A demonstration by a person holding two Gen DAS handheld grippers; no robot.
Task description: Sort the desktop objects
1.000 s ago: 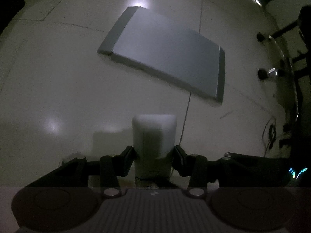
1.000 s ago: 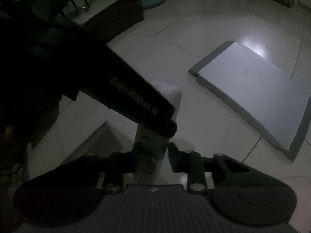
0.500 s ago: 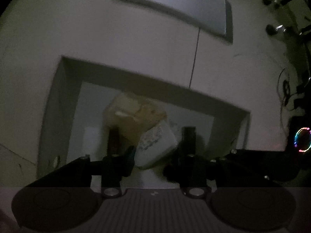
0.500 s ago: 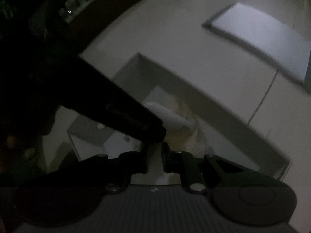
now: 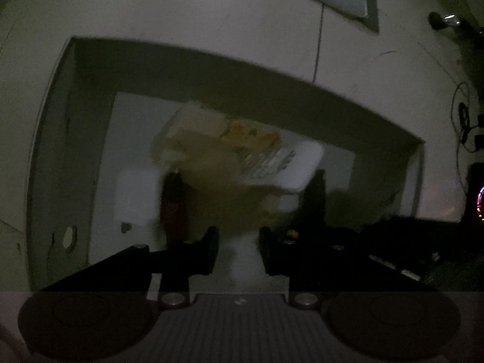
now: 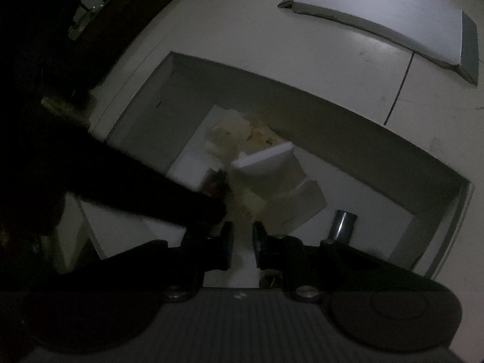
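Both grippers point down into the open box (image 5: 57,139). Left gripper (image 5: 237,249) jaws just narrowed, nothing gripped; white packet (image 5: 290,163) lies loose on the pile inside. Right gripper (image 6: 242,246) nearly pressed together, empty. Box lid (image 6: 393,21) lies on the floor, apart.

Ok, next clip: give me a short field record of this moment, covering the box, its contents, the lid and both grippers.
lighting: dim, partly blurred
container: grey open box on the pale floor
lid: grey flat lid, off the box, lying beyond it
contents: white bottle with printed label, tilted against a yellowish packet
left gripper: over the box, jaws apart and just been closing, nothing clearly gripped
right gripper: over the box, jaws nearly together; whether it holds anything cannot be told
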